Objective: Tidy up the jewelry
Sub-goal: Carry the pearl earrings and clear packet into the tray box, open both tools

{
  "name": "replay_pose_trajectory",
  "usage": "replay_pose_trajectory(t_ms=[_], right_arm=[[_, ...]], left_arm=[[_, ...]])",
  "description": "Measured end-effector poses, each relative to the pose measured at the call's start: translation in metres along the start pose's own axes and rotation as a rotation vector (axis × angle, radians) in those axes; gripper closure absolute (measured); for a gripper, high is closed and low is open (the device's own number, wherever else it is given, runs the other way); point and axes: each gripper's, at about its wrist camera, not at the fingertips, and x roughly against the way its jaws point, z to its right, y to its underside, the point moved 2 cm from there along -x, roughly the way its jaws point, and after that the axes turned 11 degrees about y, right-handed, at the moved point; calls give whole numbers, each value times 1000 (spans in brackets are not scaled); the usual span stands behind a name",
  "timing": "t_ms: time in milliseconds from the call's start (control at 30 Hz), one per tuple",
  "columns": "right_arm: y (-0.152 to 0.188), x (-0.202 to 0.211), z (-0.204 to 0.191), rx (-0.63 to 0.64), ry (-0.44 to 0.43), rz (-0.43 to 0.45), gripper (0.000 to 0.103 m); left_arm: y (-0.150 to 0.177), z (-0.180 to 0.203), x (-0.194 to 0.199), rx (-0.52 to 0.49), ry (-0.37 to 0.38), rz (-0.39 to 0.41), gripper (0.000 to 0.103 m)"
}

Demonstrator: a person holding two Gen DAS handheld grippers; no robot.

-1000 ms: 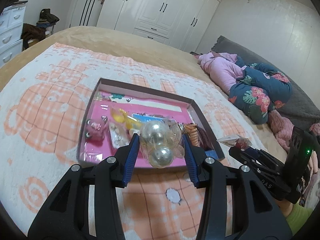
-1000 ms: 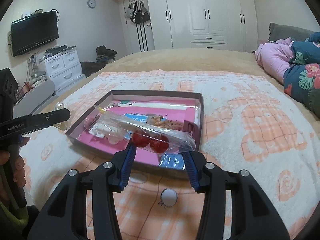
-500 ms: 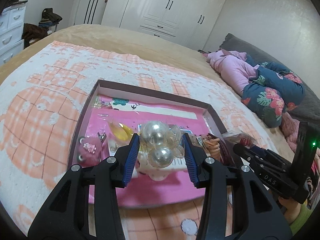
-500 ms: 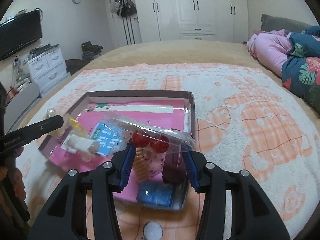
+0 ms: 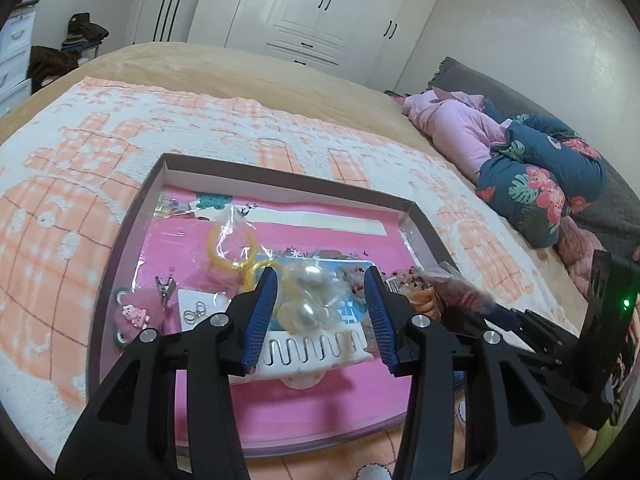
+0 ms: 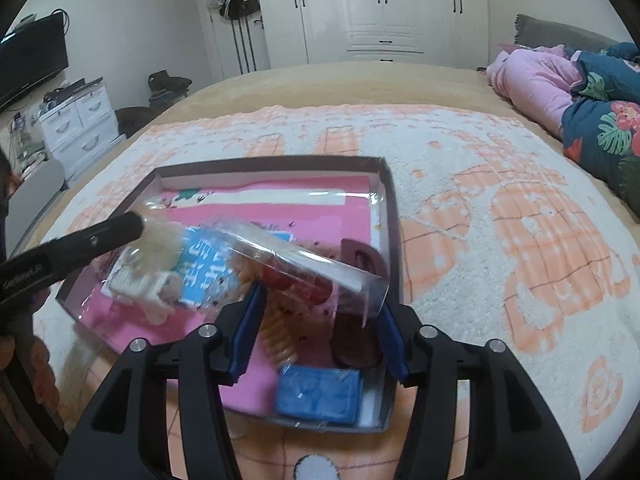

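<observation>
A shallow brown box with a pink floor lies on the bed; it also shows in the right wrist view. My left gripper is shut on a clear bag of large pearl beads, held over the box's middle. My right gripper is shut on a clear bag of red beads, held over the box's right end. In the box lie yellow rings in plastic, a pink furry clip, a white comb piece, a blue pad and a dark brown case.
The box rests on a white and orange blanket. Pink and floral bedding is piled at the right. White wardrobes stand behind the bed, and white drawers stand at the left.
Both grippers moved forward over the box with their bags, from in front of its near edge to above its contents. Both bags stay gripped.
</observation>
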Motion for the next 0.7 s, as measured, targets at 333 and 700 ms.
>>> replay_pose_trajectory(t_ms=[333, 700], right_arm=[[20, 31, -7, 47, -35, 35, 34], [21, 54, -3, 67, -11, 92, 24]], left_arm=[[3, 1, -2, -4, 0, -12, 67], [7, 8, 10, -17, -15, -11, 63]])
